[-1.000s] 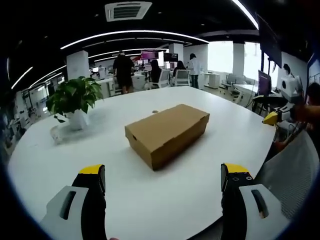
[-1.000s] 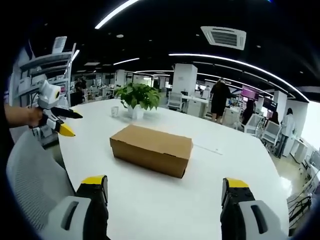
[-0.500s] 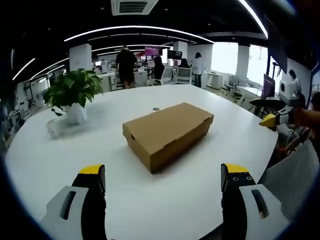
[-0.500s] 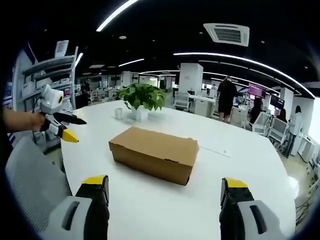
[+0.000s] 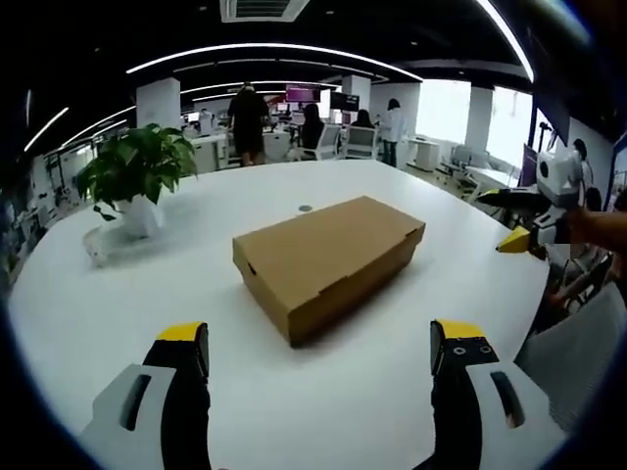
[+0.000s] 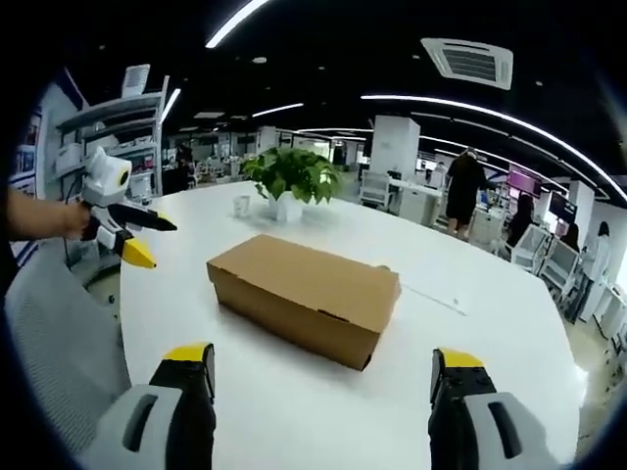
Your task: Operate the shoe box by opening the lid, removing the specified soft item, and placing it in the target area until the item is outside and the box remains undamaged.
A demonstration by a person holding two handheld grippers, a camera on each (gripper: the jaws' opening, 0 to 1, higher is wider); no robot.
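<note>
Left gripper view: shoe box [image 5: 328,262] shut on surface [image 5: 118,304], mid-way ahead of both grippers. Left gripper [image 5: 318,362] & right gripper [image 6: 318,362] jaws wide apart, empty. Approach lid's front edge level, lift gently w/o creasing

Left gripper [image 5: 318,343]: jaws spread wide, holding nothing. Right gripper [image 6: 318,367]: jaws spread wide, holding nothing.

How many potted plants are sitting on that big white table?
1. The potted plant stands on the white table beyond the closed cardboard box, near the table's far edge, with a small cup beside it. Anything behind the box would be hidden.
</note>
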